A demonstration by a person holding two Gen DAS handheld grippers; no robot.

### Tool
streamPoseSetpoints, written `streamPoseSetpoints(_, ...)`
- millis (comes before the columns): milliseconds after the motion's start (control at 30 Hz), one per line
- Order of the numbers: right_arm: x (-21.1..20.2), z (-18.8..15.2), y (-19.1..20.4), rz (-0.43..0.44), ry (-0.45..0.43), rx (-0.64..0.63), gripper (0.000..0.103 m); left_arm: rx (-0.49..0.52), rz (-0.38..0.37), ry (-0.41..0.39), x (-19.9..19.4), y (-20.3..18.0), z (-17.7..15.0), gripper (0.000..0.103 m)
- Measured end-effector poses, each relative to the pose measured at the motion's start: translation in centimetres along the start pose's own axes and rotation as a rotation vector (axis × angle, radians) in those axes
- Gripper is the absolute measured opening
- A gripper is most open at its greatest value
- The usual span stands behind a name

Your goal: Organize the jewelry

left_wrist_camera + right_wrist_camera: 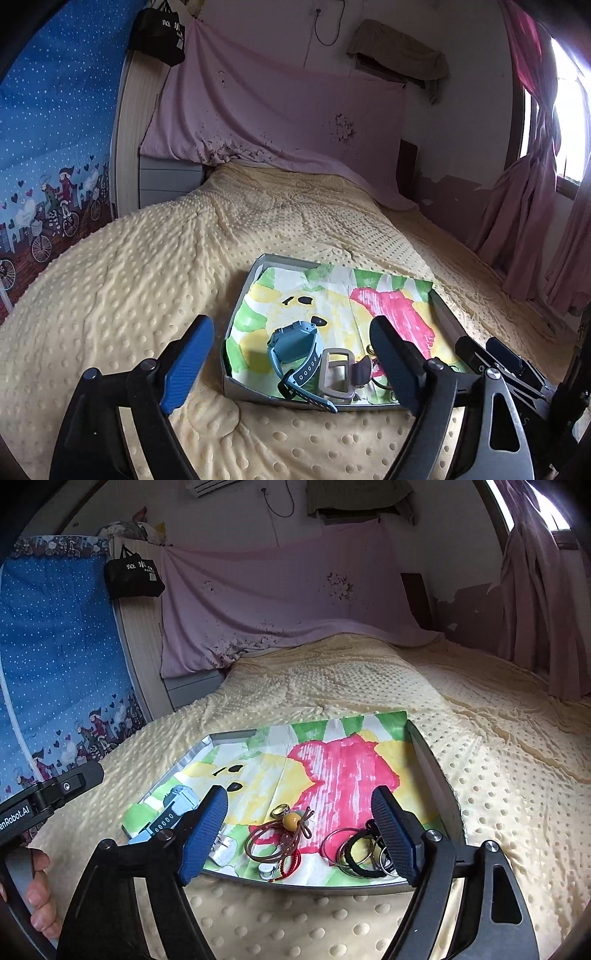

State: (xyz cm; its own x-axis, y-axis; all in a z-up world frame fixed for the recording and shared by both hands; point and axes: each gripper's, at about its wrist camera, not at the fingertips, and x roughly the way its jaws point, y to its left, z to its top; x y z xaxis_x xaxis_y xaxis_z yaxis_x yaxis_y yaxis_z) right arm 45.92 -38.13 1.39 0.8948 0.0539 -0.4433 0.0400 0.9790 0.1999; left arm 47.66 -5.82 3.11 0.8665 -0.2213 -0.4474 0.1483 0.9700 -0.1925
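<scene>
A shallow grey tray (432, 764), lined with a paper painted in green, yellow and pink (332, 760), lies on the bed's cream dotted blanket (498, 775), near the blanket's near edge, and all the jewelry sits along the tray's near edge. At the tray's near-left corner a light-blue watch (295, 345) lies on its side, its case raised toward the far-left and its strap running toward the near-right, where the perforated end overhangs the near rim. Just beside it to the right is a grey-beige rectangular buckle (338, 373), long axis running near to far. Toward the middle of the near edge, the right wrist view shows a brown cord hair tie with a yellow bead (284, 834) looped flat, the bead at its far side, with a small ring (280, 809) touching its far-left and a red string bracelet (290, 866) at its near side. Toward the near-right corner lie thin silver bangles (341, 845) overlapping black hair bands (364, 853), flat on the paper. The left gripper (291, 334) hovers over the near-left corner, its jaws spread wide and holding nothing, the watch seen between them. The right gripper (299, 805) hangs above the near edge, jaws equally wide and empty, framing the hair tie and bangles.
</scene>
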Motion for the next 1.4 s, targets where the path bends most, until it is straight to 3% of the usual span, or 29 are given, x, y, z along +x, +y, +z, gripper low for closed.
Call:
streamPoseSetpoints(133,-2.4,0.3,0.0,0.004,-0.046,0.005,0.089,0.009,0.0,-0.051,-2.2,0.0,-0.1,0.097)
streamPoseSetpoints(267,-5.6,0.5,0.3,0.006,-0.097,-0.003,0.092,0.006,0.003,-0.109,-5.0,0.1,-0.3,0.103)
streamPoseSetpoints(433,-10.4,0.7,1.2,0.014,-0.164,-0.025,0.097,0.01,0.011,-0.149,-8.6,0.2,-0.5,0.103)
streamPoseSetpoints(933,-24.7,-0.2,4.5,0.042,-0.255,-0.067,0.099,0.047,0.067,-0.225,-20.3,0.6,-3.4,0.103)
streamPoseSetpoints(1400,-31.1,-4.6,6.2,0.044,-0.246,-0.079,0.099,0.063,0.087,-0.233,-26.0,2.7,-7.2,0.103)
